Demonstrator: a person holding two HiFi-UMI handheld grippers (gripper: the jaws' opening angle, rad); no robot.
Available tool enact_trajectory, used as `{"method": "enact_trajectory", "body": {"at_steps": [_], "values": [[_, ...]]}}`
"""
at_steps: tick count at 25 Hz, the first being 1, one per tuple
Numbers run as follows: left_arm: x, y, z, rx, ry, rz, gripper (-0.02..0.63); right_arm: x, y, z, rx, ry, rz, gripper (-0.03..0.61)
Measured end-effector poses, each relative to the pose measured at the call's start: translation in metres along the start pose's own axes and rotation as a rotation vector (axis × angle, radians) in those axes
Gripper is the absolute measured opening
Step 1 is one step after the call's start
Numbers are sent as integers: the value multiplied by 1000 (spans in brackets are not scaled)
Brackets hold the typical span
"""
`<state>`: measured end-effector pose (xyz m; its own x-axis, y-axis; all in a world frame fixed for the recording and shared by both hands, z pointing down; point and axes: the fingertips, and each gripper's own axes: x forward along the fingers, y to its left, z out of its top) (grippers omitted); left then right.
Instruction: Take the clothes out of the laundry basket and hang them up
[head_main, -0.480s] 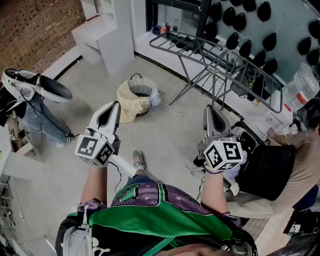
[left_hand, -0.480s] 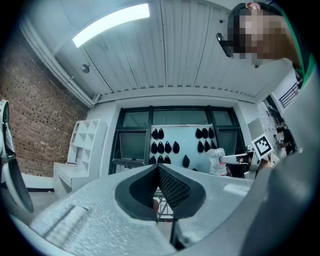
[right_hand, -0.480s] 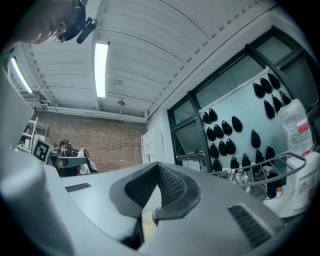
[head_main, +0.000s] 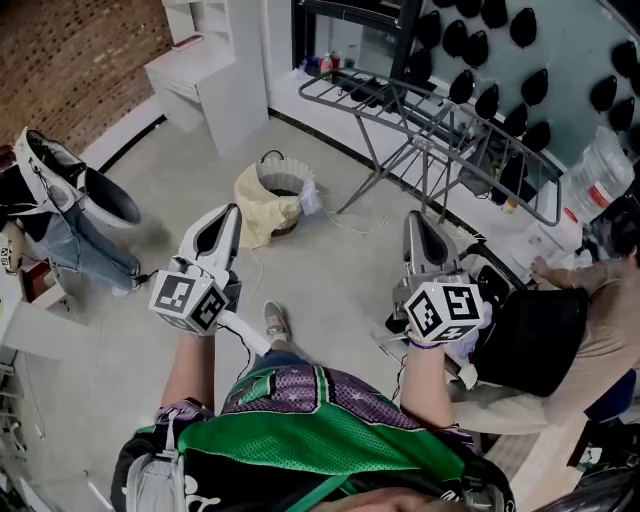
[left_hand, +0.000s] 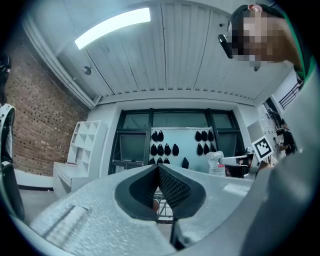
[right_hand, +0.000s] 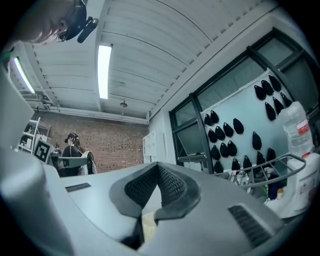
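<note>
Two empty claws, left claw (head_main: 227, 211) and right claw (head_main: 418, 219), tips together, laundry basket (head_main: 256, 208) ahead.

This looks like an indoor test room or studio dressed for laundry work, not a lived-in home. It has a bare grey floor (head_main: 330, 260), a brick wall (head_main: 60, 60) and a strip light (left_hand: 113, 28) on a panelled ceiling (left_hand: 180, 55). White shelving (head_main: 215, 70) stands beside a pale wall panel (head_main: 570, 60) studded with black teardrop shapes. A metal drying rack (head_main: 437, 113) and a laundry basket (head_main: 296, 172) stand on the floor.
</note>
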<state>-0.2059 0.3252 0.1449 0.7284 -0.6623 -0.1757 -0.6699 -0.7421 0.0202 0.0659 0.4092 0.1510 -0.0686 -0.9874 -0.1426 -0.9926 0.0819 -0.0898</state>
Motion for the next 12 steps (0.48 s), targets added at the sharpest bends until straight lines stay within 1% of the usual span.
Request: {"method": "enact_trajectory", "body": {"at_steps": [6, 12], "values": [[-10, 4, 3, 5, 13, 24, 17, 2, 5, 4, 17, -20, 12, -2], [-19, 27, 13, 30, 25, 59, 17, 23, 29, 8, 10, -29, 68, -2]]}}
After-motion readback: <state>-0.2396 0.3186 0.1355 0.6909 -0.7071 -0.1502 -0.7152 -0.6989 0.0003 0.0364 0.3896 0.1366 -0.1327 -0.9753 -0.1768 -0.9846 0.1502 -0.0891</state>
